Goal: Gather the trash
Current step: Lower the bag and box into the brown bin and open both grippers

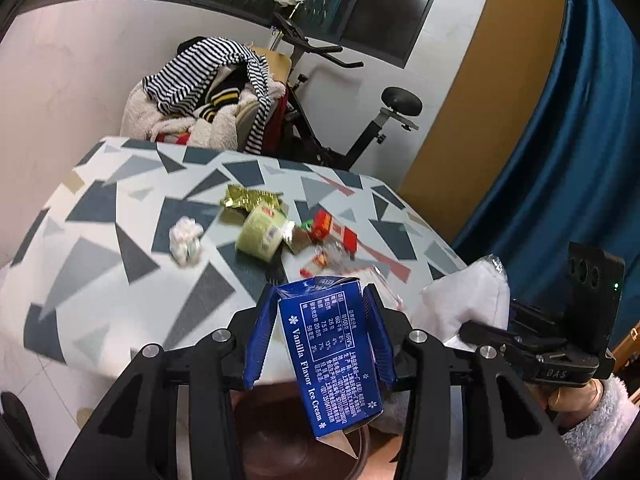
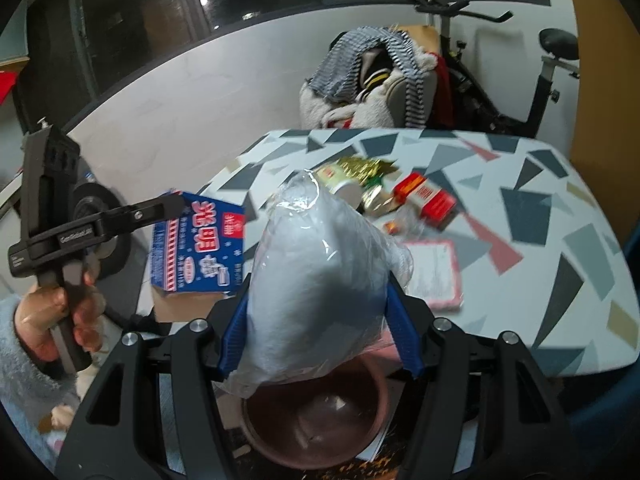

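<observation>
Your left gripper (image 1: 320,320) clamps a blue cardboard ice-cream box (image 1: 330,356) between its half-closed blue pads, holding it over the round brown bin (image 2: 316,420) below the table edge, likely so it can drop straight in. To its right, your right gripper (image 2: 320,320) stands wider, pinching a crumpled clear plastic bag with white filling (image 2: 316,280) above the same bin. Further right, on the table with the grey triangle-patterned cloth (image 2: 560,280), a red carton (image 2: 428,200) and gold foil wrapper (image 2: 368,168) are among the trash that waits.

2 wrist views look down, close; both share the table (image 1: 120,280) (image 2: 560,280).
</observation>
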A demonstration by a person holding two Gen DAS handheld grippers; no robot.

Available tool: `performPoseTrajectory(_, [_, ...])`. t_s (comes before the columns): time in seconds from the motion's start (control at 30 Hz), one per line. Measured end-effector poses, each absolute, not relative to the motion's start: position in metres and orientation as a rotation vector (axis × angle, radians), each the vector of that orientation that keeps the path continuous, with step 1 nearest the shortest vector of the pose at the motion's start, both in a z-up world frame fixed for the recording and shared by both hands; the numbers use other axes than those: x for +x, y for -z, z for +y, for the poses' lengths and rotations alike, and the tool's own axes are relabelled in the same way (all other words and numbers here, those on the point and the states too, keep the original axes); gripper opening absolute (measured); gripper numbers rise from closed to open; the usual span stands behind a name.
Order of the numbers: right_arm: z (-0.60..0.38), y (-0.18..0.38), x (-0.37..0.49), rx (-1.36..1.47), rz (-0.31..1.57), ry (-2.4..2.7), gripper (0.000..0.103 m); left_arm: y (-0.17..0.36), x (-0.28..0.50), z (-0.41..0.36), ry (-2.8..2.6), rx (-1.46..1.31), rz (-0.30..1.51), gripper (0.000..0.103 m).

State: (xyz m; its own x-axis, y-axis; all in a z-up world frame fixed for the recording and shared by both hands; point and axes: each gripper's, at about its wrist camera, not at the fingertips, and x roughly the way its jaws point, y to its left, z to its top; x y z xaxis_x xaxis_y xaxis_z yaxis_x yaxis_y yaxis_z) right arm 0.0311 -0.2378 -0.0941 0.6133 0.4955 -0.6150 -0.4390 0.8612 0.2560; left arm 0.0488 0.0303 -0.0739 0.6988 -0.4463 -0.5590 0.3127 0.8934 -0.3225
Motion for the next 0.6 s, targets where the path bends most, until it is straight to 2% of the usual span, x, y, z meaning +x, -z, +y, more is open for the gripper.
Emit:
performPoseTrajectory(0.33, [-0.215, 0.162, -0.001, 0.052, 0.924, -0.627, 0.062, 0.119, 0.006, 0.035, 0.414, -0.201, 0.720, 0.043])
performPoseTrajectory(0.6, [-0.183, 0.235, 0.016, 0.042, 1.076, -0.645, 0.062, 0.161, -0.003, 0.032, 0.380, -0.148, 0.748, 0.043])
